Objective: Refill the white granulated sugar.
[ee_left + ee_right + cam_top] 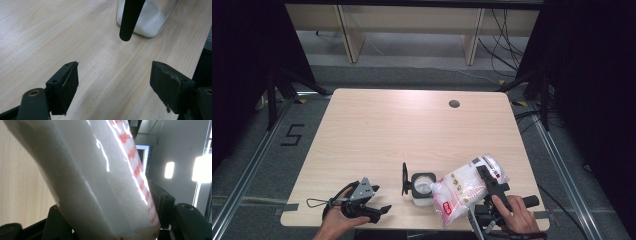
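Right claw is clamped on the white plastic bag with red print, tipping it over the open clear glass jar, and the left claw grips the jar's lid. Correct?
Not quite: the left claw grips nothing; its jaws stand open over bare table, as the left gripper view shows. The right claw does clamp the white plastic bag with red print over the open clear glass jar.

The jar (146, 18) is cut off at the top edge in the left gripper view. The bag (100, 185) hides the right gripper's pads, and its print is too blurred to read.

A pale wooden table (377, 135) has a round cable hole (454, 104) near its far edge. A "5" marking (292, 135) lies on the grey floor (252, 150) at left.
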`<state>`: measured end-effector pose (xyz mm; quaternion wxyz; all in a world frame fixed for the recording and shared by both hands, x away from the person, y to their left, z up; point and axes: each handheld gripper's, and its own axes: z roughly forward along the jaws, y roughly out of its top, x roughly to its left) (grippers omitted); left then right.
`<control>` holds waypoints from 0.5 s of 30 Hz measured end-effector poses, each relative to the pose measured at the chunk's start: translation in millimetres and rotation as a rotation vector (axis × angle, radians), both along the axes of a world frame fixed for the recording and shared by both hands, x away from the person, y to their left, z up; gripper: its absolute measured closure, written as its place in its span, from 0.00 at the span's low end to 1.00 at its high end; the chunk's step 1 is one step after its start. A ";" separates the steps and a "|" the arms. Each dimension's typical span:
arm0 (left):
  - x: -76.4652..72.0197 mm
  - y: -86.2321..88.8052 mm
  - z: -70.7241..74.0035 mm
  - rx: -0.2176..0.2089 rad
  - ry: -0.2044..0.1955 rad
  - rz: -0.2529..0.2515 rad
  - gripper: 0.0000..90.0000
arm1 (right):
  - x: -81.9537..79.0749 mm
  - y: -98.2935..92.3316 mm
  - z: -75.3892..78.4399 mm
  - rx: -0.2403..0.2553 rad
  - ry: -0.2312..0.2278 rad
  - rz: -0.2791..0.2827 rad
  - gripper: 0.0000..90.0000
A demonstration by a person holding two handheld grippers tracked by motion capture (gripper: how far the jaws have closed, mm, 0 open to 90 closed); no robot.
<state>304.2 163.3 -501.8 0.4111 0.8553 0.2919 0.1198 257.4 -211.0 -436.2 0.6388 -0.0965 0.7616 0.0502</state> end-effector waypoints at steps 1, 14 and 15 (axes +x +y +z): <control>0.1 0.1 -0.3 0.005 -0.001 0.002 0.25 | 1.4 0.4 3.1 -0.034 -0.015 0.022 0.48; 0.3 0.2 -0.5 0.008 0.001 0.001 0.25 | 3.0 -4.3 -0.2 0.031 -0.002 0.003 0.48; 0.1 0.1 -0.2 0.003 0.000 0.002 0.25 | 1.6 -3.6 1.7 0.008 0.004 -0.009 0.48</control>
